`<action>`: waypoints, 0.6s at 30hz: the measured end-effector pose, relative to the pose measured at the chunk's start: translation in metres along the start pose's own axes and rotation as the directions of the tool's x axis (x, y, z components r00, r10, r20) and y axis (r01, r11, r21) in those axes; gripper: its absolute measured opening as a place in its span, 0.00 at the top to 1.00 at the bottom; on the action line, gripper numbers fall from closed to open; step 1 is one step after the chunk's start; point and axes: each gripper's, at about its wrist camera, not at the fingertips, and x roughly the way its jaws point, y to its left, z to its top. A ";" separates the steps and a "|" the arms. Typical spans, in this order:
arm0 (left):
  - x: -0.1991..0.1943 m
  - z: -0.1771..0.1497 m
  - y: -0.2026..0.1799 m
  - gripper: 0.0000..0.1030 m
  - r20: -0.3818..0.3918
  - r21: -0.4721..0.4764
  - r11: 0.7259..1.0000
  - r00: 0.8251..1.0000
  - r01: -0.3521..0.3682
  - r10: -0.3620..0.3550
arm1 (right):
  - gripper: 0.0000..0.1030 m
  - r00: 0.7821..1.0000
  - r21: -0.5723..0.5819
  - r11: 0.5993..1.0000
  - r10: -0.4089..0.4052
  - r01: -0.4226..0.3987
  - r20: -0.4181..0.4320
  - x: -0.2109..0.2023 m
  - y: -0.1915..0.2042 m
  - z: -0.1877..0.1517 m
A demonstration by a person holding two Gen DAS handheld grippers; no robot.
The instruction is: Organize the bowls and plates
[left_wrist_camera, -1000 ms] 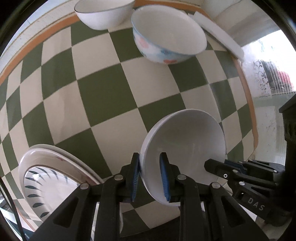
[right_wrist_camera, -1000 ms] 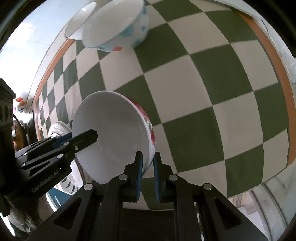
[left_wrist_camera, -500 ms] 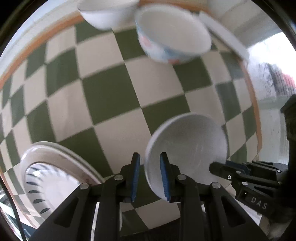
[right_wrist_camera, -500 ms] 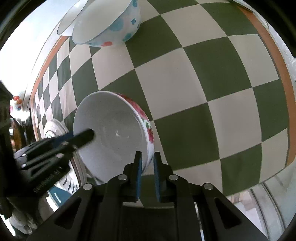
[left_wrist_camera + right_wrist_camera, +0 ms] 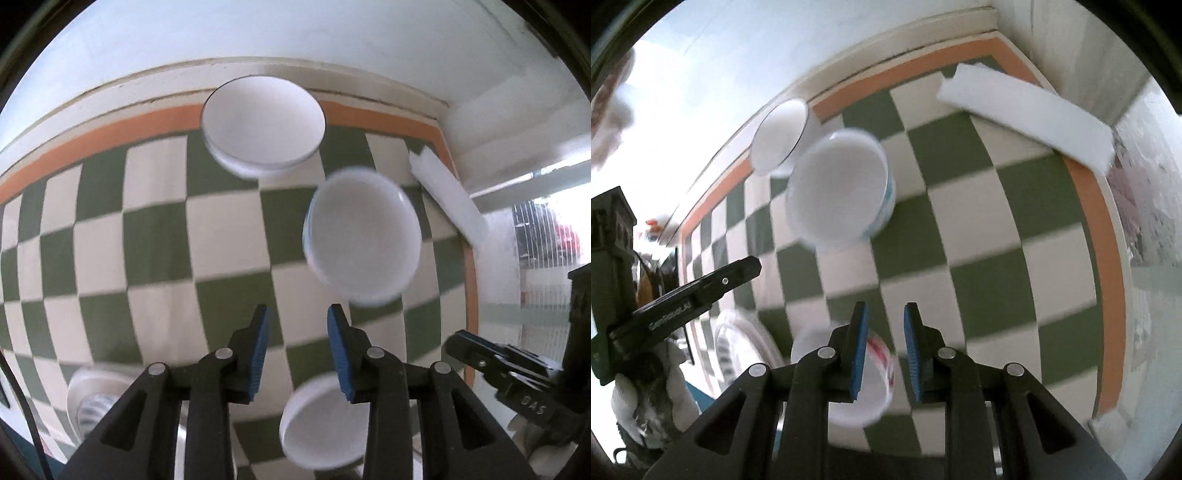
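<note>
A white bowl with red flowers (image 5: 877, 391) sits on the checked cloth, low in both views (image 5: 314, 432). My left gripper (image 5: 298, 314) hovers above it, jaws opening, nothing between the pads. My right gripper (image 5: 885, 312) is also opening; the bowl's rim shows in the gap below, untouched by the pads. Ahead stand a blue-patterned bowl (image 5: 362, 236) (image 5: 842, 192) and a plain white bowl (image 5: 262, 123) (image 5: 779, 136) by the far edge. Stacked plates (image 5: 96, 391) (image 5: 738, 343) lie at the near left.
The green and cream checked cloth (image 5: 159, 236) has an orange border and ends at a white wall behind. A white foam strip (image 5: 447, 195) (image 5: 1023, 118) lies in the far right corner. A gloved hand (image 5: 653, 402) holds the left gripper.
Both grippers have let go of the red-flowered bowl's rim, opened a little and lifted away from it. The bowl now rests flat below them, and the far bowls have come into fuller view.
</note>
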 end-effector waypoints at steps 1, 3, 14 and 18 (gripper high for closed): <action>0.004 0.006 -0.001 0.71 -0.006 0.001 1.000 1.000 0.001 -0.001 | 0.79 1.000 0.006 1.000 0.005 -0.005 -0.001 0.007 0.000 0.011; 0.015 0.022 -0.005 0.71 -0.031 0.007 1.000 0.999 -0.007 0.007 | 0.79 1.000 0.016 1.000 0.025 -0.025 -0.006 0.020 0.002 0.029; 0.058 0.053 -0.015 0.83 -0.085 0.033 0.999 0.996 -0.023 0.026 | 0.91 1.000 0.034 0.999 0.013 -0.012 -0.022 0.073 0.001 0.087; 0.060 0.054 -0.017 0.83 -0.075 0.038 0.999 0.997 -0.026 0.029 | 0.91 0.999 0.056 0.998 0.035 -0.033 -0.025 0.077 -0.003 0.090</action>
